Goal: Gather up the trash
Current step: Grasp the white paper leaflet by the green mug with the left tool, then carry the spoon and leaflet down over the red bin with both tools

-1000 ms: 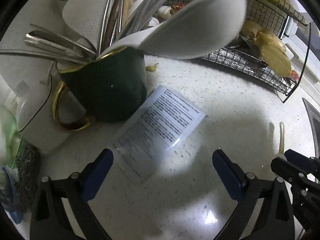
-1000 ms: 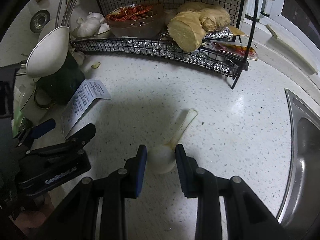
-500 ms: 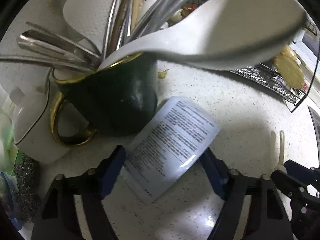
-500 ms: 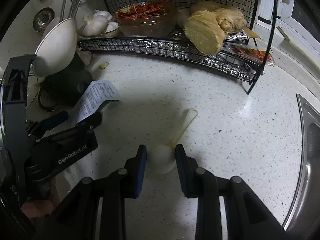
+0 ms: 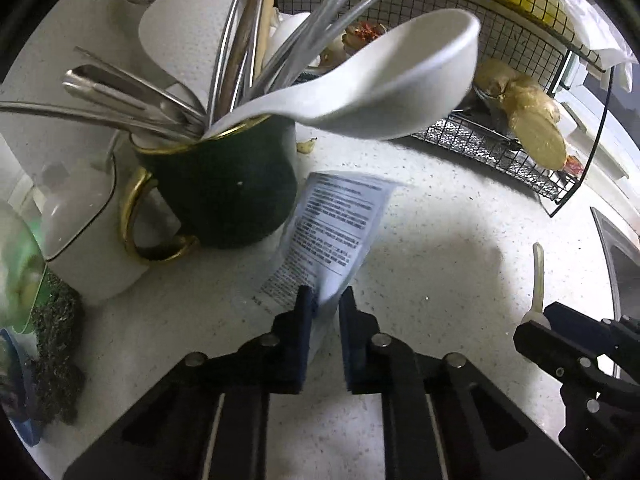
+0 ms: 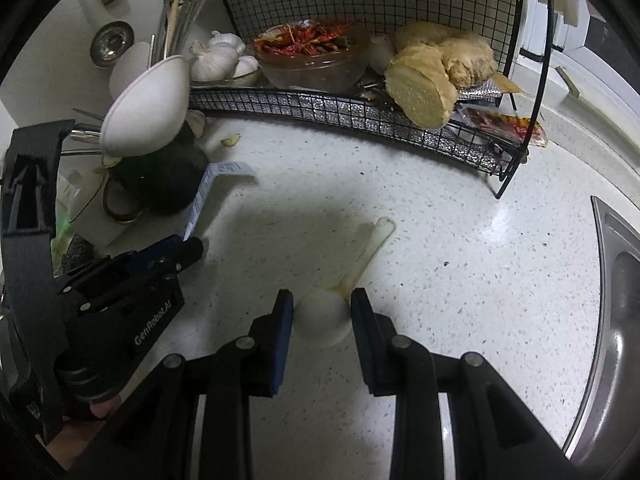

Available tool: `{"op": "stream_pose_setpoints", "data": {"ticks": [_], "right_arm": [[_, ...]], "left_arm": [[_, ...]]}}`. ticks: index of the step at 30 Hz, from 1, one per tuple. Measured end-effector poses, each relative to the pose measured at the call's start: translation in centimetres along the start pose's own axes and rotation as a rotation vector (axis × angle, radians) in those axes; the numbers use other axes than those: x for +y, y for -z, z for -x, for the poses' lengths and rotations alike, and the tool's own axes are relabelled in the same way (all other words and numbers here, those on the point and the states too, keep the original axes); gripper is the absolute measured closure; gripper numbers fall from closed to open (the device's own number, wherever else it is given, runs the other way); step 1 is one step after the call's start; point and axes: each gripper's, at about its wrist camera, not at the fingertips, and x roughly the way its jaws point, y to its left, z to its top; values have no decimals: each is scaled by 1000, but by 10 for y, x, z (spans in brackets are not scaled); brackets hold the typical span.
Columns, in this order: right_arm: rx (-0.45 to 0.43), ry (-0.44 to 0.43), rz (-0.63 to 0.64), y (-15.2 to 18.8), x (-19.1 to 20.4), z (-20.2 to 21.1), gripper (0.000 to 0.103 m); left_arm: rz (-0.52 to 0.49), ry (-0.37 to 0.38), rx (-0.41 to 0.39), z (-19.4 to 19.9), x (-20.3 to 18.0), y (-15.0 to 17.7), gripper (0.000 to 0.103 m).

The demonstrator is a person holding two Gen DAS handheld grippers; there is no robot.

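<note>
My left gripper [image 5: 323, 296] is shut on the near edge of a white printed packet [image 5: 336, 228], whose far end lifts off the speckled counter beside the dark green mug [image 5: 224, 192]. The packet also shows in the right wrist view [image 6: 208, 192], standing on edge above the left gripper [image 6: 188, 246]. My right gripper [image 6: 322, 308] is shut on the bowl of a white plastic spoon [image 6: 320, 316], its handle pointing away over the counter. The spoon handle [image 5: 538, 276] and the right gripper [image 5: 536, 328] also show at the right of the left wrist view.
The green mug holds metal utensils and a big white ladle [image 5: 384, 92]. A black wire rack [image 6: 360, 104] holds garlic, a bowl of chillies and ginger. A white jug [image 5: 80, 232] and scouring pad [image 5: 56, 344] stand left. A steel sink [image 6: 616, 300] lies right.
My left gripper moved forward over the packet and closed on its near edge, and the packet now lifts and curls upward. My right gripper stays shut on the spoon.
</note>
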Motion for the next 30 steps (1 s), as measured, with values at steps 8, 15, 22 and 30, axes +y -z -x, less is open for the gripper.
{"op": "stream_pose_setpoints", "data": {"ticks": [8, 15, 22, 30], "right_arm": [[-20, -14, 15, 15, -4, 30, 75], [-37, -5, 28, 40, -10, 59, 75], [-58, 31, 2, 73, -30, 95, 75], [-97, 59, -42, 103, -46, 129, 75]], "left_arm": [[4, 37, 30, 45, -2, 31, 96], [8, 90, 49, 83, -28, 73, 97], [-27, 142, 42, 113, -55, 106, 101], [-61, 193, 71, 125, -101, 128, 102]]}}
